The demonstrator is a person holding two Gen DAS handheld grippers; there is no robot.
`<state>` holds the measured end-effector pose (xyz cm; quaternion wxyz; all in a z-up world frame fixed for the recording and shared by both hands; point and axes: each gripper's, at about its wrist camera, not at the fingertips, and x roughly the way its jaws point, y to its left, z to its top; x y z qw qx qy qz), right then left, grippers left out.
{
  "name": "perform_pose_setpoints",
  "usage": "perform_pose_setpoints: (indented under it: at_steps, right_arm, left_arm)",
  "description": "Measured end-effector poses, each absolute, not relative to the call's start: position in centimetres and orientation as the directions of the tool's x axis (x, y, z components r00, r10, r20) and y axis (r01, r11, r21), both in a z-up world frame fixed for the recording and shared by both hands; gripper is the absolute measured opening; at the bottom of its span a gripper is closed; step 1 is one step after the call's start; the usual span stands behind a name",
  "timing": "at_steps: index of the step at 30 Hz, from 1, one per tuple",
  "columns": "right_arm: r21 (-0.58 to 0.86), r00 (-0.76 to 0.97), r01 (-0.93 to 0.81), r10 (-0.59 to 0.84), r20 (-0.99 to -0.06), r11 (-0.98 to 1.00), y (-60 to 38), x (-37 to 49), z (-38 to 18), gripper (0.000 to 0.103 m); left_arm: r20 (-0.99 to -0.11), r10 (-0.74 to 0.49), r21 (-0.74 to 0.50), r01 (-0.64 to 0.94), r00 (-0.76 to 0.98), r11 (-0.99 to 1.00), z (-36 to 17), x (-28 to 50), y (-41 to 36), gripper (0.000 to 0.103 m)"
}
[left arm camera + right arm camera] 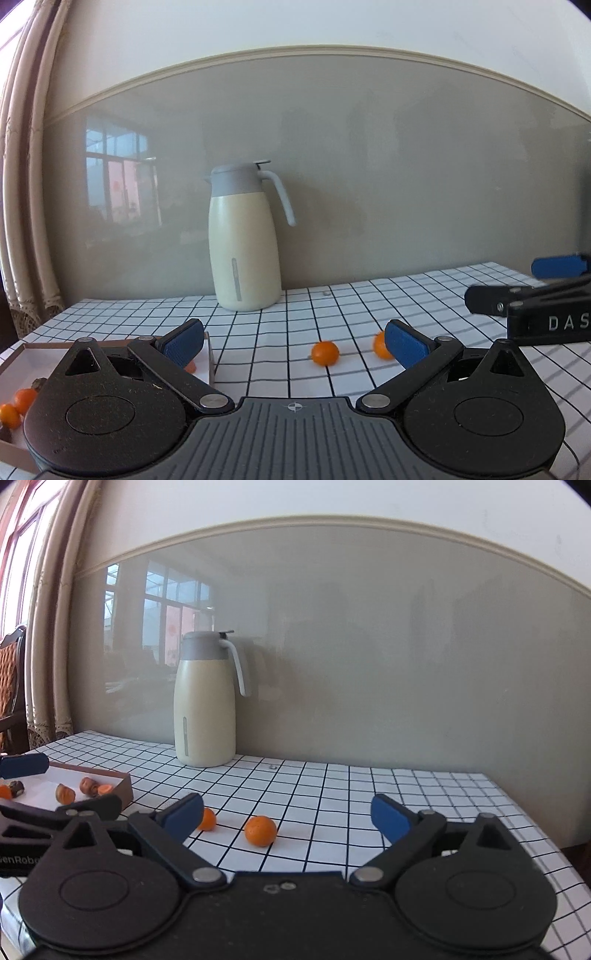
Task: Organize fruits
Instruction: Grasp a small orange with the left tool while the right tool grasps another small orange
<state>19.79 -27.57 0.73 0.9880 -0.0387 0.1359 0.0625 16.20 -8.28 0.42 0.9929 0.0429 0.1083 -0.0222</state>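
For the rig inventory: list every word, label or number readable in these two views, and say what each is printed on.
"DAS", cut off by the picture's edge: white letters on the black body of the right gripper, seen from the left wrist.
"enRobo", cut off at both ends: on the black body of the left gripper, seen from the right wrist.
The jug, box and checked tablecloth carry no readable text.
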Motion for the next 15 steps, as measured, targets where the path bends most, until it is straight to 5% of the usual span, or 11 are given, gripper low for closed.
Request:
perform_pose_setpoints:
  at_steps: [13, 15]
  right_arm:
    - [-0.058, 0.91, -0.166, 0.131, -0.393, 0.984, -26.9, 26.1, -1.8, 0.063]
    - [-0.054, 0.899, -0.175, 0.137, -0.416, 0.983, -27.0, 26.8, -2.3, 0.062]
  left_arm:
    - [-0.339, -0.015, 0.043, 0.031, 0.941, 0.999, -1.8, 22.9, -9.3, 0.102]
    - [-0.365, -0.021, 0.052, 0.042, 0.931, 0.998, -2.3, 23.7, -9.6, 0.087]
